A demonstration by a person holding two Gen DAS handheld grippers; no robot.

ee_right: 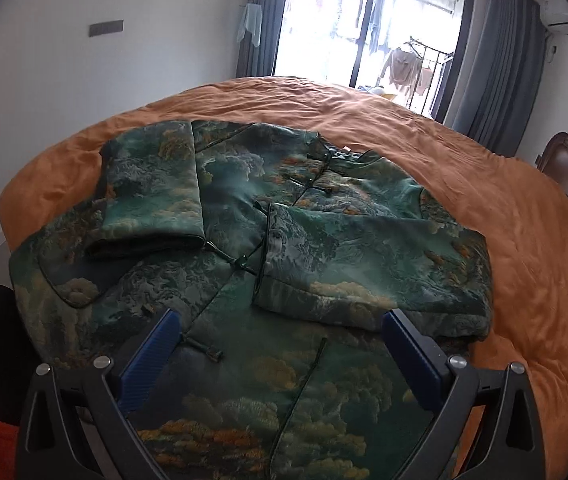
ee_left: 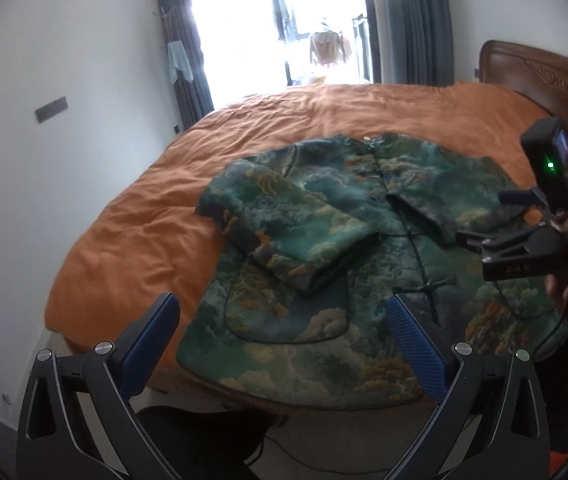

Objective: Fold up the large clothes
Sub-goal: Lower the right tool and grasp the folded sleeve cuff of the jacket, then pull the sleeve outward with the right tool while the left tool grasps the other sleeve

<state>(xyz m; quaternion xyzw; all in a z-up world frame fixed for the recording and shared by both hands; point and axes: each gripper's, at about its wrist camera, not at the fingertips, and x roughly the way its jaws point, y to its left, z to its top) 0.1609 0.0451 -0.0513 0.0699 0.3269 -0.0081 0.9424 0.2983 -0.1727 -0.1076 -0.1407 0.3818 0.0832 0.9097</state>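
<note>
White walls (ee_left: 64, 60); orange-covered bed (ee_left: 324, 112) with carved wooden headboard (ee_left: 540, 76); grey curtains (ee_right: 496, 60) flanking a bright glass door (ee_right: 364, 20).

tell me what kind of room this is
A bedroom, most likely: a bed with an orange cover and carved wooden headboard, grey curtains beside a balcony door, a green jacket spread out.

Blown-out window (ee_left: 284, 20) backlights a dim room; fisheye-bent edges.

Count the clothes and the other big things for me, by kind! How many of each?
Green patterned jacket on the bed: 1
Sleeves folded across its front: 2
Bed with an orange cover: 1
Grippers, both open and empty: 2, left gripper, right gripper
Total: 6
</note>
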